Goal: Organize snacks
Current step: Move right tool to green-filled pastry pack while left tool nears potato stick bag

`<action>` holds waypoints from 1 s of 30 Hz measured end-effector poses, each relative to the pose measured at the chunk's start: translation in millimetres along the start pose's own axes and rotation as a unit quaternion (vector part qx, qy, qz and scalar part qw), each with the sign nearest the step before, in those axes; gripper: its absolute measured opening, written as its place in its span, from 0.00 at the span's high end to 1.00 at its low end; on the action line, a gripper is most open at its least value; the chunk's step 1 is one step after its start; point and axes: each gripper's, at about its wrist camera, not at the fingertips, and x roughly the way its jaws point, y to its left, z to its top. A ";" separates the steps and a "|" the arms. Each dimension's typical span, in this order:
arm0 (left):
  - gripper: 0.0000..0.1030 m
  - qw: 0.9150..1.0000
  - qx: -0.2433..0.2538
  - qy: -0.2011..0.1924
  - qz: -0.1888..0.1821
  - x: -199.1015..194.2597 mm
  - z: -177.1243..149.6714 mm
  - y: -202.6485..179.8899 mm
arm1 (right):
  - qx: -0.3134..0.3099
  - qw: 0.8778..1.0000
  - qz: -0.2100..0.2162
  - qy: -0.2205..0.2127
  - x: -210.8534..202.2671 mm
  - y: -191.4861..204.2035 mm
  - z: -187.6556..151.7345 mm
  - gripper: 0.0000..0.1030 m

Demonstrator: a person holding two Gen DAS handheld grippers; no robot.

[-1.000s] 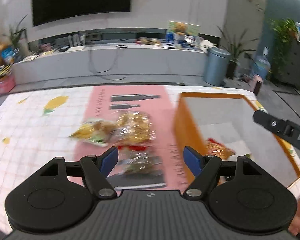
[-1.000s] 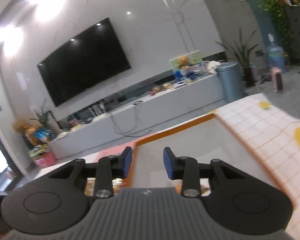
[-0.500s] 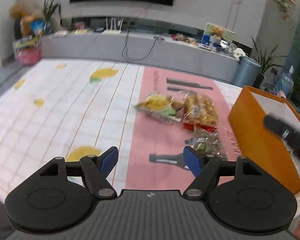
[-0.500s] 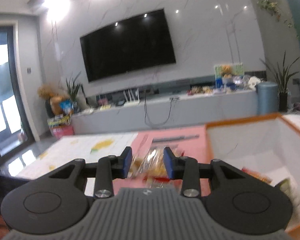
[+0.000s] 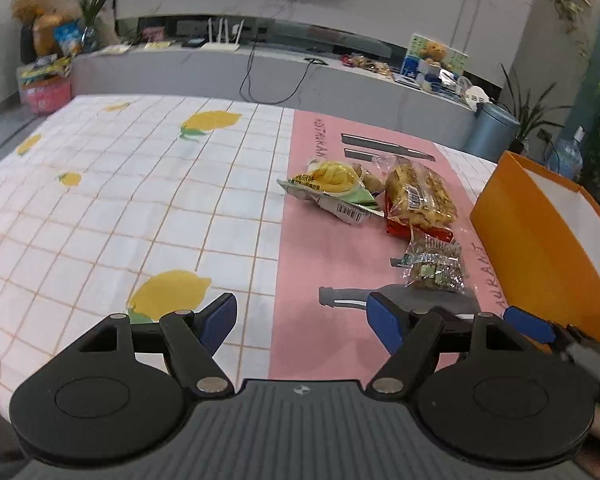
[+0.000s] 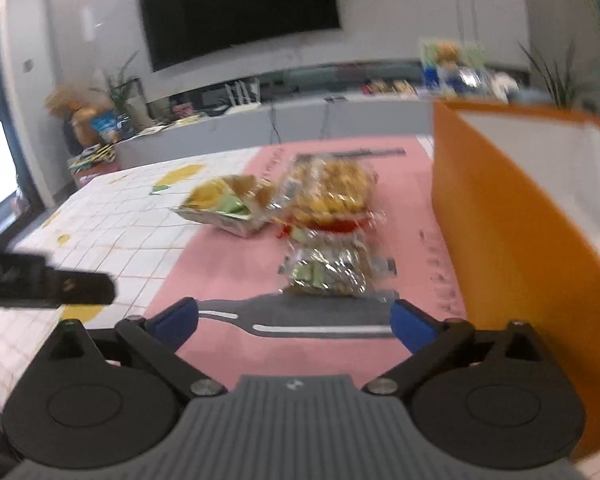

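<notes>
step: between picks, looks like. three snack packs left out on the pink mat [image 5: 296, 264], orange box [image 5: 540, 256] waiting on the right
right gripper [image 6: 294, 322]: jaws opening wide, nothing between them, aimed at the nearest pack
left gripper [image 5: 300, 322]: spread open, empty, hovering over the seam between mat and checked tablecloth [image 5: 100, 208]
nearest pack: clear bag of green-wrapped bits [image 6: 326, 268], just ahead of the right gripper, flat on the mat, close beside the box wall
other packs: clear bag of yellow snacks [image 5: 420, 198] on top of something red, and a yellow-green bag [image 5: 332, 188] touching it on the left
next move, probably: drop the right jaws around the clear bag, pinch the crinkly film, lift over the box rim. thin and slippery, so likely needs a low, centred grab
in the way: box wall close on the right of that pack, not much room for the outer finger. left gripper's tip also pokes in from the left of the right view, near but clear
inside of box: can't tell from here
</notes>
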 end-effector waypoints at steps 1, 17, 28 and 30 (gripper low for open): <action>0.16 1.000 0.003 0.001 0.000 0.2 -1.4 1.5 | 0.010 1.000 -0.004 0.007 3.9 -3.3 0.0 0.03; 0.16 0.999 -0.031 0.038 -0.009 23.6 -1.6 9.7 | -0.032 0.996 -0.082 0.001 65.5 8.1 -0.4 0.03; 0.17 0.996 -0.051 0.065 0.029 47.9 -10.8 12.7 | -0.046 0.996 -0.070 0.014 85.0 8.3 14.6 0.03; 0.17 0.996 -0.056 0.066 0.031 47.9 -10.2 13.2 | -0.050 0.996 -0.077 0.016 88.6 8.7 16.1 0.03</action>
